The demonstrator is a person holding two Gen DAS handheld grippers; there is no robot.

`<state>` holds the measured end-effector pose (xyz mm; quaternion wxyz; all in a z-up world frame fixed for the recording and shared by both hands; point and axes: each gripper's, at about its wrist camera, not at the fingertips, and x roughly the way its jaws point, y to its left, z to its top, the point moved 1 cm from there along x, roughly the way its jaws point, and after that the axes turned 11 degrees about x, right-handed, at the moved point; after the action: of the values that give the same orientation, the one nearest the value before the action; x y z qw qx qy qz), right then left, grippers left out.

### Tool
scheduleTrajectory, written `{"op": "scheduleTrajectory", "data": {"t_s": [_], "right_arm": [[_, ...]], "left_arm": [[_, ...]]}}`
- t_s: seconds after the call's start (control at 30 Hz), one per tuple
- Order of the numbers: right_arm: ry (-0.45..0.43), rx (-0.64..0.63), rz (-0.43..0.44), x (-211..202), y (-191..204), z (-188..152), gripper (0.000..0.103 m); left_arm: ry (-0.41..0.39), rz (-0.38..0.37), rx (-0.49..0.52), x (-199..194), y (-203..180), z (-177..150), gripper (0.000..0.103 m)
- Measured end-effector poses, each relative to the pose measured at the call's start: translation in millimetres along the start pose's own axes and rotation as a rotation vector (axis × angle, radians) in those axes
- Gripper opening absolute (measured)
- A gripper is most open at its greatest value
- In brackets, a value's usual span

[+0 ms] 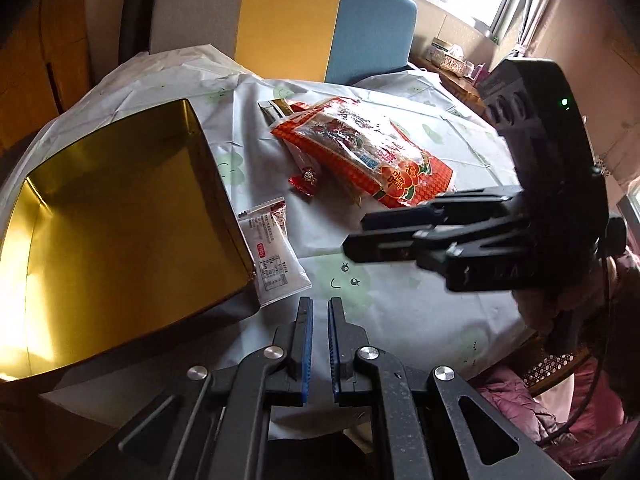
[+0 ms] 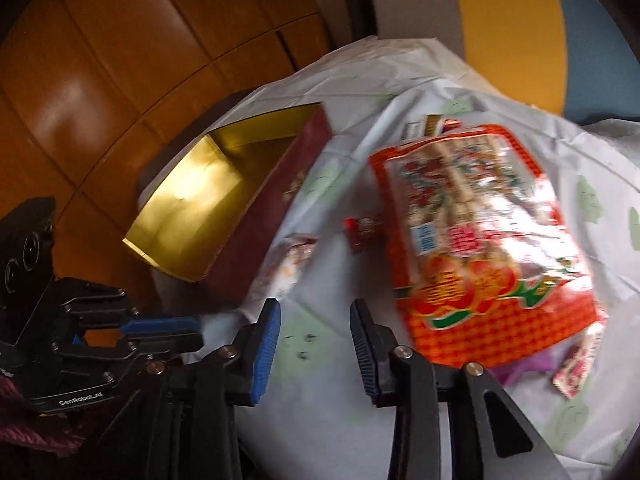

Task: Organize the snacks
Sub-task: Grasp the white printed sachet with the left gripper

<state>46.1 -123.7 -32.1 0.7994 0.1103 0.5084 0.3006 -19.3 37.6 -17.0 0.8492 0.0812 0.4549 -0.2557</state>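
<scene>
A large red-orange snack bag lies mid-table; it also shows in the right wrist view. An open box with a gold inside stands at the left, dark red outside. A white sachet lies against the box. A small red candy lies by the bag. My left gripper is nearly shut and empty, above the cloth near the sachet. My right gripper is open and empty, just short of the bag; it shows from the side in the left wrist view.
The table has a white cloth with green prints. A grey, yellow and blue chair stands at the far side. Small packets lie by the bag's near right corner. Wooden cabinets are at the left.
</scene>
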Motion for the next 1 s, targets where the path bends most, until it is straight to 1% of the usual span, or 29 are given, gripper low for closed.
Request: {"op": "scheduleTrajectory", "data": {"t_s": [0.1,0.2,0.23,0.27,0.3,0.33,0.37,0.4,0.47,0.5,0.57,0.63,0.7,0.73,0.77,0.83,0.9,0.97,1.0], "right_arm": [[0.066,-0.017,0.048,28,23,-4,0.036],[0.116,-0.017,-0.005,56,33,-5,0.036],[0.129,-0.01,-0.006,62,34,-5,0.036],[0.14,-0.017,-0.018,67,36,-6,0.031],[0.146,-0.041,-0.058,72,39,-7,0.022],[0.132,-0.065,-0.098,73,42,-8,0.015],[0.128,-0.059,-0.095,72,42,-8,0.011],[0.122,-0.049,-0.088,69,42,-8,0.01],[0.097,-0.053,-0.101,60,42,-8,0.008],[0.09,-0.05,-0.103,54,41,-9,0.008],[0.079,-0.056,-0.126,40,37,-13,0.008],[0.086,-0.05,-0.147,30,32,-16,0.008],[0.105,-0.028,-0.14,21,22,-22,0.009],[0.112,-0.018,-0.141,18,15,-24,0.014],[0.114,-0.006,-0.153,13,9,-27,0.022],[0.111,0.029,-0.177,9,-4,-30,0.035],[0.086,0.054,-0.2,-6,-15,-34,0.035],[0.059,0.065,-0.221,-15,-22,-35,0.035],[0.044,0.069,-0.234,-21,-25,-35,0.036]], "left_arm": [[-0.011,0.006,-0.016,-5,8,-3,0.008],[-0.027,0.003,-0.033,-10,14,-7,0.008],[-0.031,0.003,-0.039,-10,16,-8,0.008],[-0.034,-0.001,-0.048,-11,18,-9,0.008],[-0.034,-0.005,-0.056,-10,20,-10,0.008],[-0.033,-0.005,-0.063,-10,22,-10,0.008],[-0.032,-0.004,-0.067,-9,22,-11,0.008],[-0.031,-0.006,-0.07,-8,22,-11,0.008],[-0.032,-0.014,-0.069,-7,20,-9,0.008],[-0.033,-0.024,-0.065,-7,17,-8,0.01],[-0.03,-0.041,-0.056,-3,12,-4,0.016],[-0.017,-0.055,-0.05,3,4,3,0.035],[-0.009,-0.062,-0.035,9,-6,10,0.043],[-0.001,-0.062,-0.025,14,-12,15,0.044],[0.008,-0.065,-0.01,19,-18,20,0.044],[0.03,-0.056,0.017,31,-29,30,0.044],[0.057,-0.049,0.03,44,-36,37,0.044],[0.096,-0.029,0.006,59,-36,44,0.047],[0.117,-0.026,-0.015,66,-36,47,0.051]]}}
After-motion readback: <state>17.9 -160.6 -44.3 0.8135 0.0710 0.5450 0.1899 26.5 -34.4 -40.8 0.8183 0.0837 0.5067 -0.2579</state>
